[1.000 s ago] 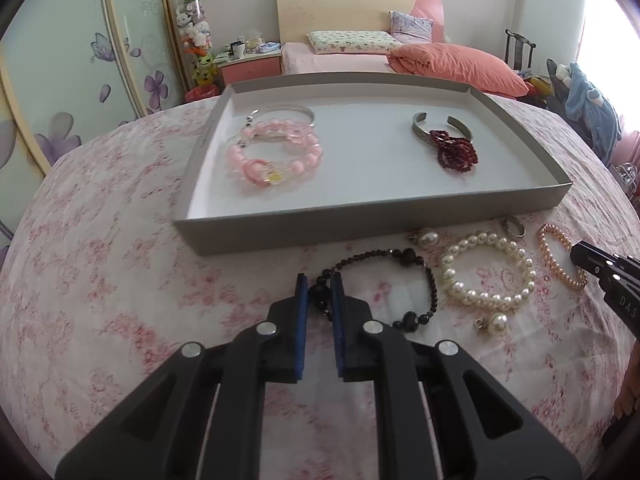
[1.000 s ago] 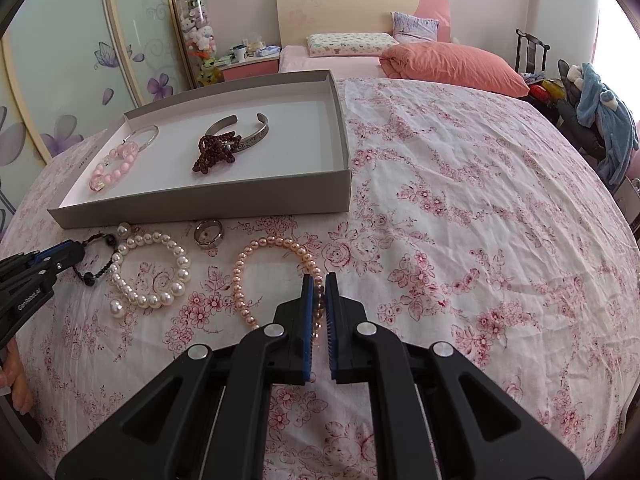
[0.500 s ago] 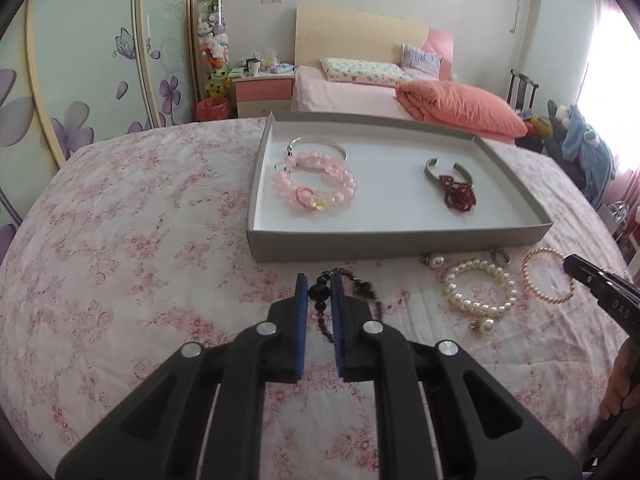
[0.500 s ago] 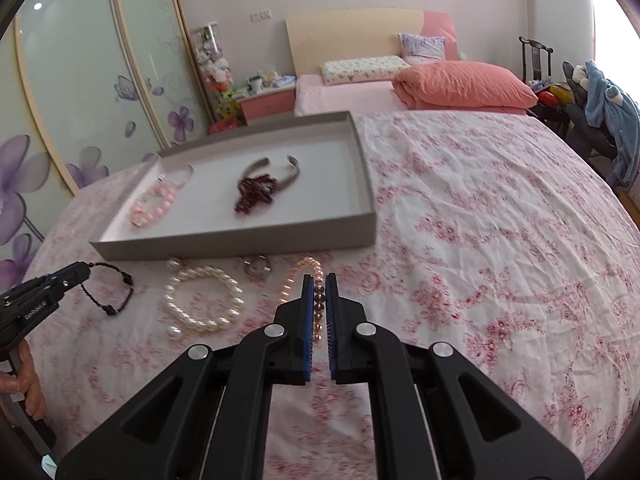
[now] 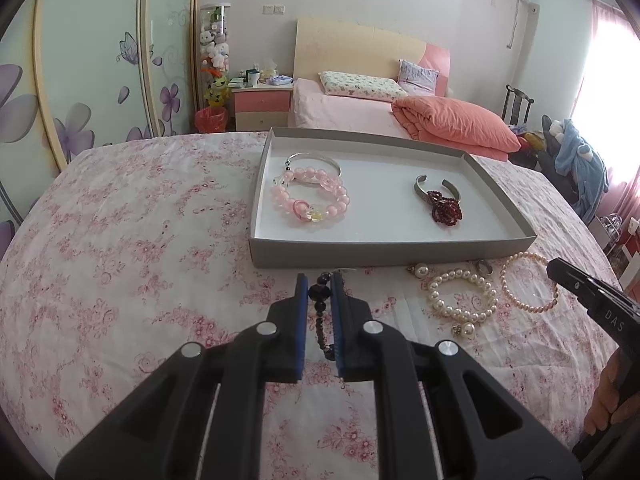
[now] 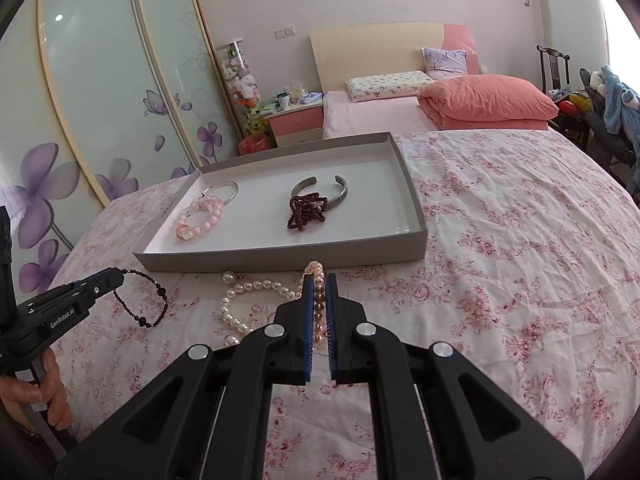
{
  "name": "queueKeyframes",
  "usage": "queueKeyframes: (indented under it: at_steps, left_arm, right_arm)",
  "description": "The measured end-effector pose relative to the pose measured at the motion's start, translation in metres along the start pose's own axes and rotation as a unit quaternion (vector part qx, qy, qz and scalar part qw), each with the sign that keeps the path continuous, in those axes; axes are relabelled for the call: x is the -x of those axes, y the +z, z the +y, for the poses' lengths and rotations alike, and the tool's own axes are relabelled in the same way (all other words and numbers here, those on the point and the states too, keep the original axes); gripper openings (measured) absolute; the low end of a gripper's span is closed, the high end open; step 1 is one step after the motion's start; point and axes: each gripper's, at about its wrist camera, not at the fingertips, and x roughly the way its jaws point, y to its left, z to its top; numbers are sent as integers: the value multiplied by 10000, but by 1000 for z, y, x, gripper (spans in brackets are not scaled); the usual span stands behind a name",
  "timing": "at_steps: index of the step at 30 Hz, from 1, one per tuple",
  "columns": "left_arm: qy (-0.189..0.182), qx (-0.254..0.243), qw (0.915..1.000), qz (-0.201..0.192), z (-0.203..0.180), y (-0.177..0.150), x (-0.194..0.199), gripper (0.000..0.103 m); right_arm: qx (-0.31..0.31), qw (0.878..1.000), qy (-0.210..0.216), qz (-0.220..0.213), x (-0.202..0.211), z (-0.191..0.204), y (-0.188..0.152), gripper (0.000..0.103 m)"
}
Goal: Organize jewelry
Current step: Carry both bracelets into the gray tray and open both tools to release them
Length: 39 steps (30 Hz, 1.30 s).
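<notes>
Both grippers have lifted up and pulled back from the tray since a second ago, and each one has taken a bracelet up with it. The left gripper [image 5: 320, 292] is pinched tight on the black bead bracelet [image 6: 146, 300], which hangs down from its tips above the bed. The right gripper [image 6: 319, 288] is squeezed shut on the pink pearl bracelet [image 6: 318, 308], and the beads sit right between its blue pads [image 6: 307, 320]. A hand [image 6: 36, 392] shows at the edge, holding the left tool's handle. Under both grippers is a bed cover [image 6: 520, 260] with small pink flowers on it. Past it are another bed with an orange quilt [image 5: 452, 124], a pink bedside table [image 5: 262, 104] and a big wardrobe with purple flowers [image 6: 100, 120]. Straight ahead of the grippers sits a flat grey tray [image 5: 380, 250], white inside. In it, on the left gripper's side, a pink bead bracelet [image 5: 312, 200] lies touching a thin silver bangle [image 5: 320, 158]. On the right gripper's side, a dark red bead bracelet [image 5: 444, 208] lies on a silver cuff [image 5: 424, 186]. Between the tray and the grippers, on the cover, are a white pearl bracelet [image 5: 460, 296] and a small ring [image 5: 484, 266].
</notes>
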Motion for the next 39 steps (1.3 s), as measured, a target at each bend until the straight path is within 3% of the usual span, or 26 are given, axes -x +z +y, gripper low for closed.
queueKeyframes:
  at_steps: [11, 21, 39]
  left_arm:
    - [245, 23, 9989, -407, -1, 1, 21, 12]
    - [503, -243, 9947, -868, -15, 6, 43, 12]
    - [481, -528, 9896, -1251, -36, 13, 60, 12]
  right_arm:
    - [336, 9979, -195, -522, 20, 18, 4, 7]
    - [695, 9919, -397, -989, 36, 37, 8, 7]
    - [839, 9831, -507, -1547, 55, 49, 21, 7]
